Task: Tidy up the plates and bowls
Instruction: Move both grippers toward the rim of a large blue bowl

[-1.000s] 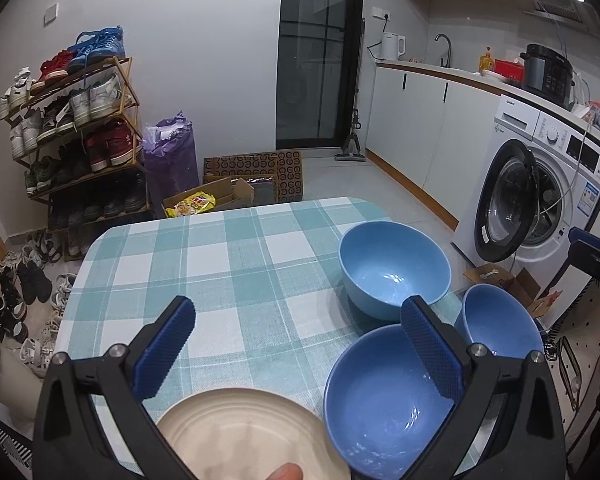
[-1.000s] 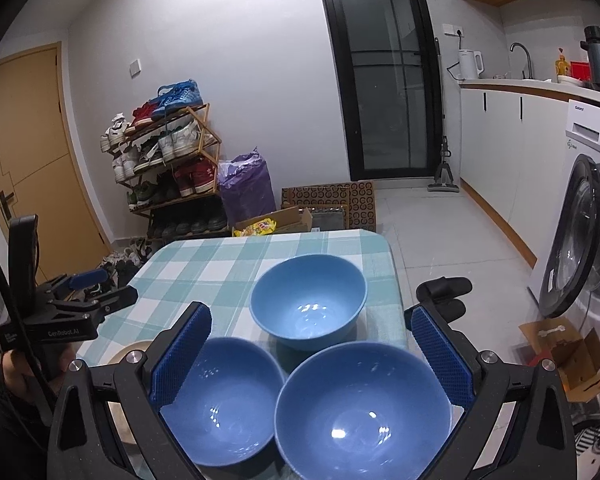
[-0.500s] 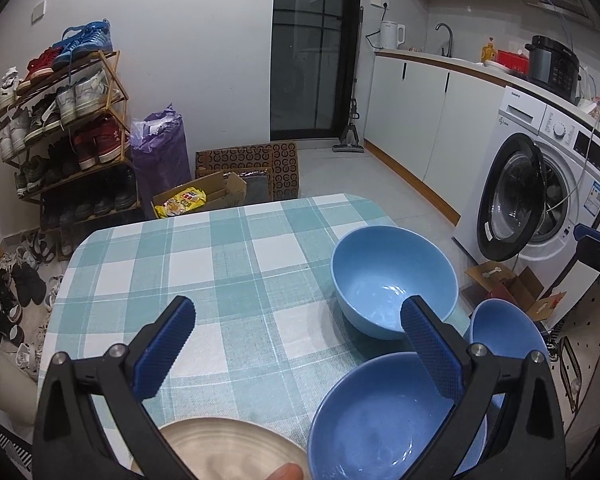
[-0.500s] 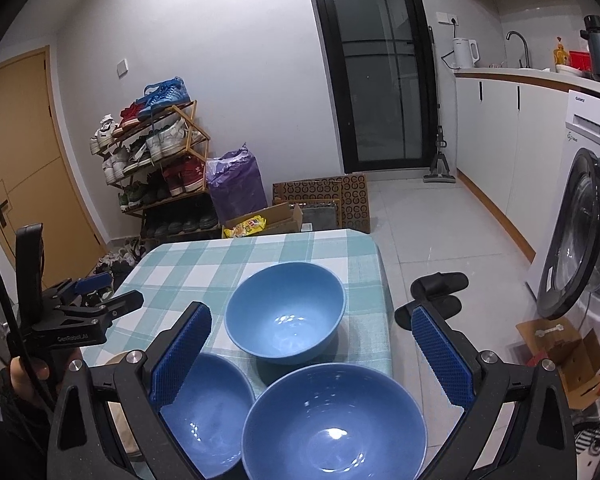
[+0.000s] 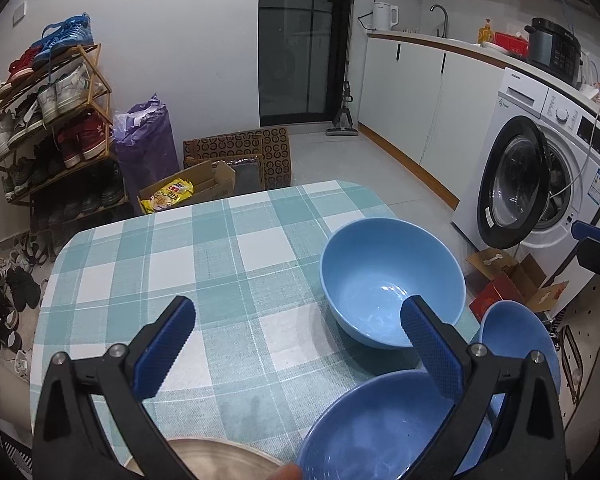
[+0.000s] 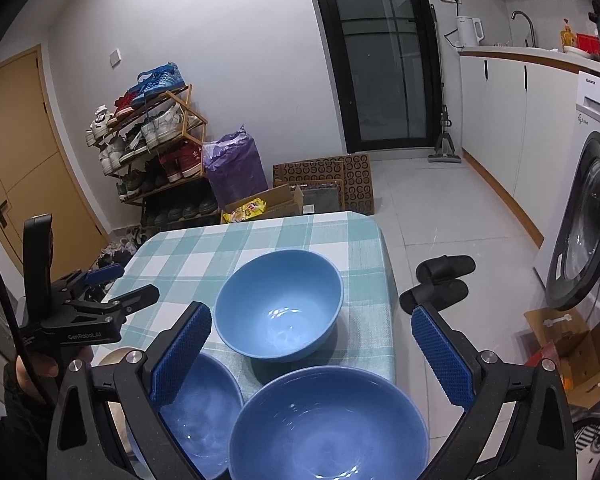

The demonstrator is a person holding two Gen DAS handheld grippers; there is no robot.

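Observation:
Three blue bowls stand on a teal checked table (image 5: 204, 264). The far bowl (image 5: 388, 280) (image 6: 280, 304) sits near the table's right edge. A near bowl (image 5: 372, 428) (image 6: 200, 412) is below my left gripper's right finger. A third bowl (image 5: 516, 344) (image 6: 328, 424) lies under my right gripper. A beige plate (image 5: 216, 460) (image 6: 114, 358) shows at the near edge. My left gripper (image 5: 296, 340) (image 6: 112, 284) is open and empty above the table. My right gripper (image 6: 312, 348) is open and empty above the bowls.
A shoe rack (image 5: 44, 120), a purple bag (image 5: 148, 148) and cardboard boxes (image 5: 204, 188) stand beyond the table. A washing machine (image 5: 540, 184) with its door open is on the right. Black slippers (image 6: 440, 280) lie on the floor.
Both grippers have drawn back and lifted; the bowls and the plate have slid lower in both views. Nothing on the table has moved. Both grippers stayed open.

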